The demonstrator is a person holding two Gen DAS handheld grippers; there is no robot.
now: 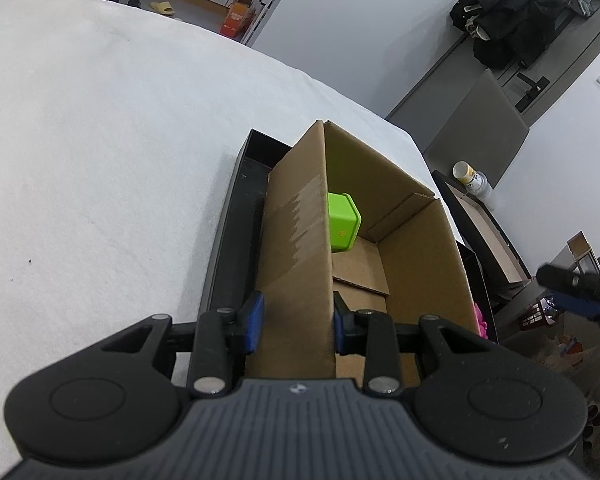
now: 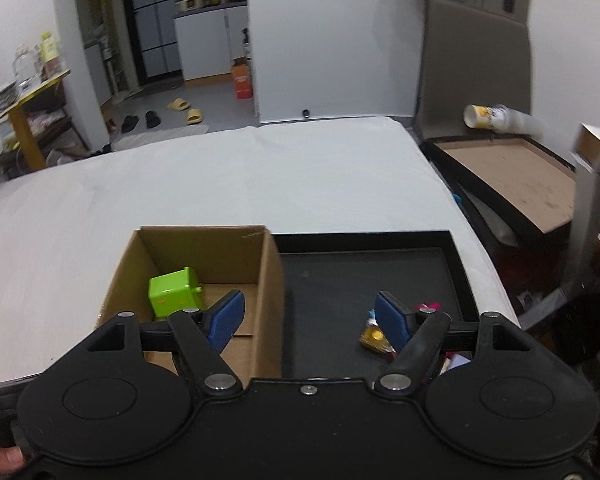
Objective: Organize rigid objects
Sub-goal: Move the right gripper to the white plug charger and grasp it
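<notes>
A brown cardboard box (image 1: 420, 248) (image 2: 204, 248) stands open-topped at one end of a shallow black tray (image 1: 236, 216) (image 2: 364, 276). A green cube-shaped toy (image 1: 342, 222) (image 2: 172, 292) lies tilted inside the box. My left gripper (image 1: 298, 324) is shut on the box's near side wall, one blue pad on each face. My right gripper (image 2: 310, 316) hovers open above the box wall and the tray, nothing between its pads. One of its fingers (image 1: 578, 305) shows at the right edge of the left wrist view. A small yellow item (image 2: 374, 336) and pink bits (image 2: 428, 306) lie in the tray's near corner.
The white-clothed table (image 2: 220, 176) (image 1: 100, 140) stretches far beyond the box. Its right edge runs close to the tray. Past it sits a flat black-rimmed board (image 2: 512, 176) with a paper cup (image 2: 496, 118) (image 1: 474, 180) lying on its side. A thumb (image 2: 0, 460) shows bottom left.
</notes>
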